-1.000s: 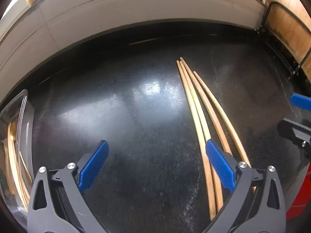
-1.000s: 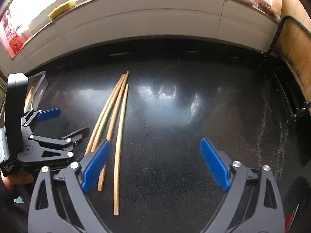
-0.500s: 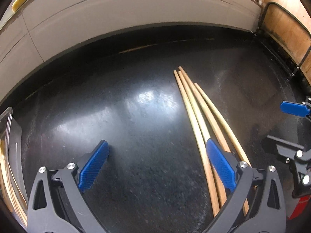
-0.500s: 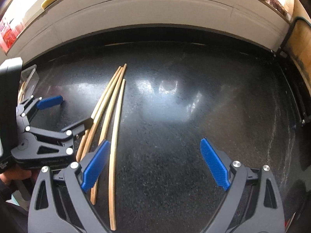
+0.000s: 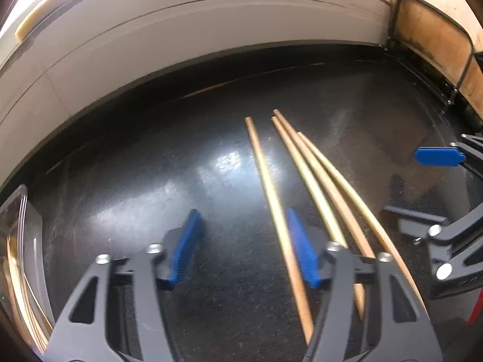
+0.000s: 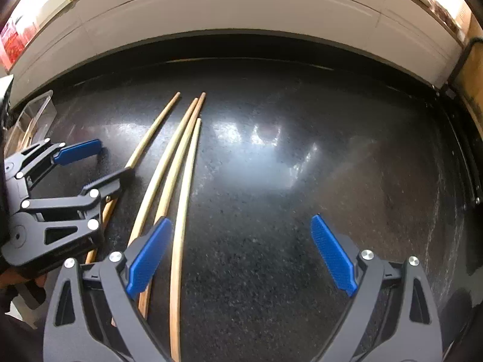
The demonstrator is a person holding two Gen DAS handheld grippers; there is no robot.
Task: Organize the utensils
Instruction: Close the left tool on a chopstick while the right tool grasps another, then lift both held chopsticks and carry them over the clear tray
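Only lettering in sight on a red printed pack at the far upper left, too blurred to read.

Across a black counter, glossy and finely speckled with pale window glare on it, four slim round wooden chopsticks tapering toward their far ends. One lone chopstick apart to the left. Other three chopsticks fanned close together just to its right, tips nearly touching.

Left tongs black-framed with ribbed blue pads, half open and closing, the lone chopstick between the jaws, lying along the inner face of the right-hand pad, the other pad well clear of it.

Right tongs of the same make, spread wide and gripping nothing. Under the gap, just beside the left-hand pad, the rightmost of the three sticks.

At the counter's far left edge, a clear plastic container with more wooden sticks inside.

Behind, smooth cream cabinet fronts with thin seams. At the right end, a worn wooden board behind a black wire frame.
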